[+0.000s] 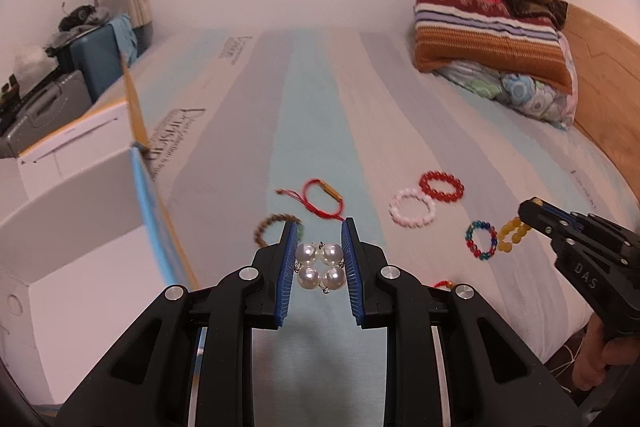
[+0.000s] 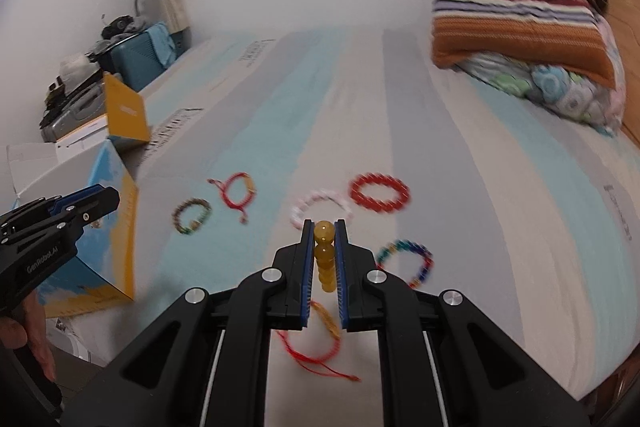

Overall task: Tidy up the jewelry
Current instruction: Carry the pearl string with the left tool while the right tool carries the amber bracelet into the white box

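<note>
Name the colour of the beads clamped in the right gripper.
Translucent amber-yellow bracelet, shown best in the right wrist view.

Both wrist views look down along their tools, sharing the bed, somewhat blurred.

both tools were black plastic, the left gripper and right gripper alike: blue ribbed pads lining the inner finger faces, round silver screws behind them, and white lettering along each black body.
</note>
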